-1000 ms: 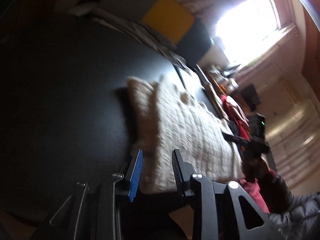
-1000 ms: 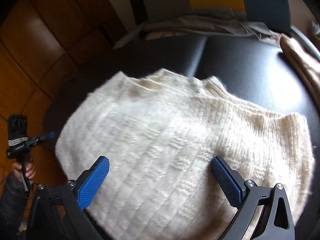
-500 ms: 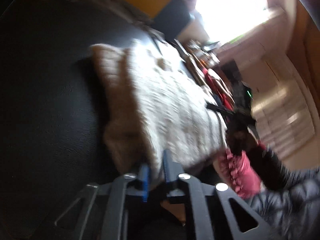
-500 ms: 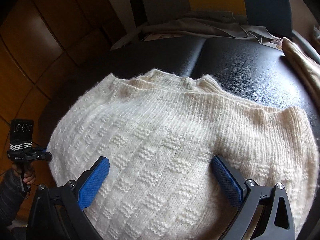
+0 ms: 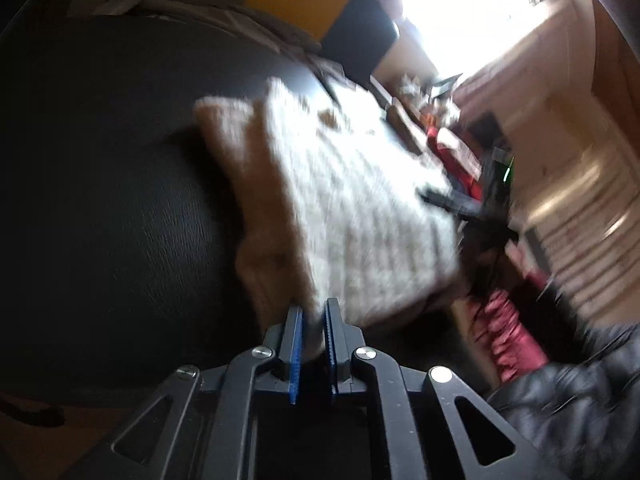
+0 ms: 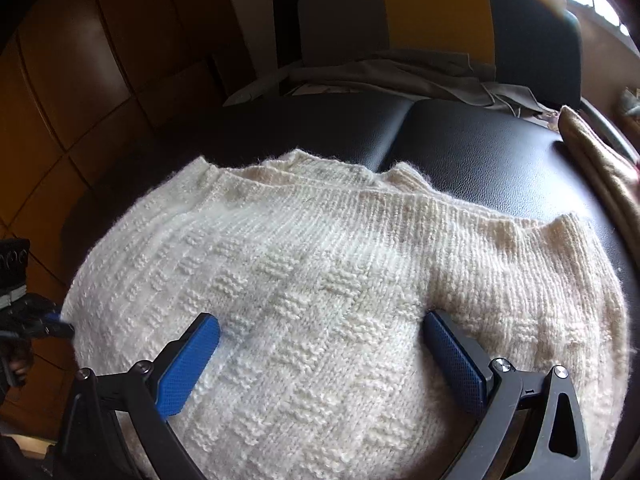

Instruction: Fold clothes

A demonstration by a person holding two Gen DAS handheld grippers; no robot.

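Holding item one, my left gripper (image 5: 312, 316): blue pads pressed close together on the near edge of the cream knitted sweater (image 5: 352, 200), a pinch of wool caught between them. Item two, my right gripper (image 6: 320, 344): fingers spread wide apart, poised low over the middle of the sweater (image 6: 320, 280), nothing between the pads; whether the tips touch the knit I cannot tell. Item three, the sweater: lying on a black padded surface (image 6: 480, 148), ribbed edge toward the far side, basket-weave pattern across the body, one side lifted where my left gripper grips it. Item four, grey cloth (image 6: 400, 72) heaped at the far end of the padding, before a chair back (image 6: 436, 16) in grey, yellow and dark blue. Item five, tan fabric (image 6: 600, 160) along the right edge. The left view is blurred.
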